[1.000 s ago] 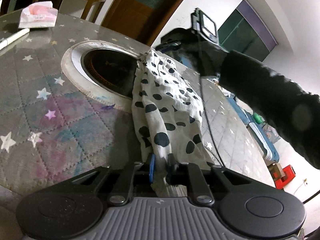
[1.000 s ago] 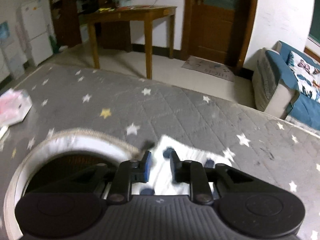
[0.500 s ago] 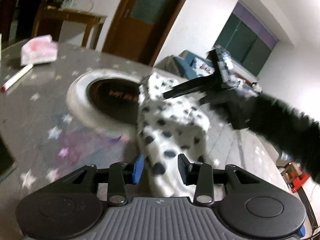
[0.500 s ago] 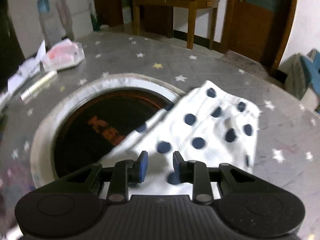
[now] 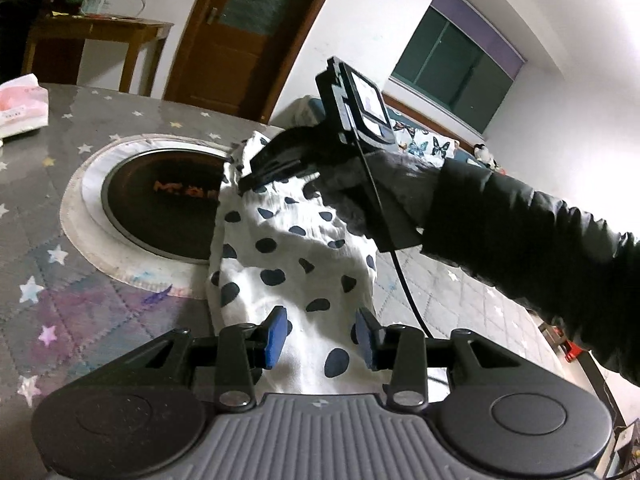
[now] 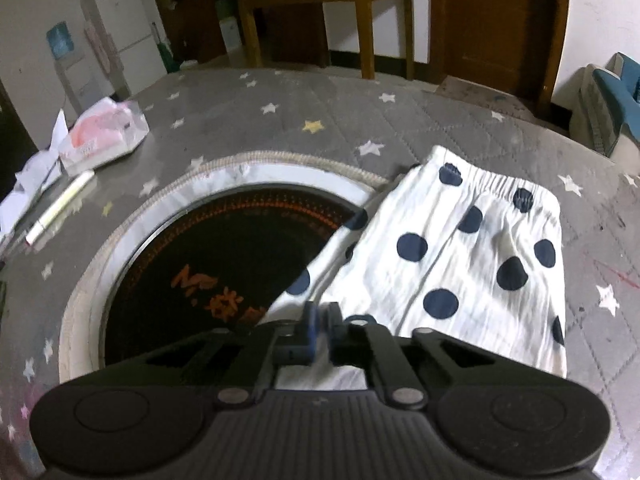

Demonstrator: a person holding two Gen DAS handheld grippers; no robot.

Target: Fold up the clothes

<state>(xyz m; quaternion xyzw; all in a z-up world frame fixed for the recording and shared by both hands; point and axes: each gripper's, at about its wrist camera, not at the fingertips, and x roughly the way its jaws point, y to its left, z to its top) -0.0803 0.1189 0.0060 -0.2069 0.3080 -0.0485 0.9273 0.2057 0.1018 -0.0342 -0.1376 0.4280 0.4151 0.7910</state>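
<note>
Nearest the left camera, the left gripper (image 5: 322, 338) hangs released, its blue pads wide apart with the polka-dot garment (image 5: 296, 248) lying on the tabletop (image 5: 60, 312) between and beyond them. Half a second ago those pads stood at much the same spread; a second ago they were clenched on the cloth. Ahead of it, the right gripper (image 6: 319, 322) is pinched on a fold of the garment near the dark round inset (image 6: 208, 264). In the right view the elastic waistband (image 6: 492, 184) lies farther ahead, flat. The risk, as I judge it: with only one side held, pulling could drag the cloth askew or bunch it over the inset's rim. Off to the far left sits a tissue packet (image 6: 104, 136).
</note>
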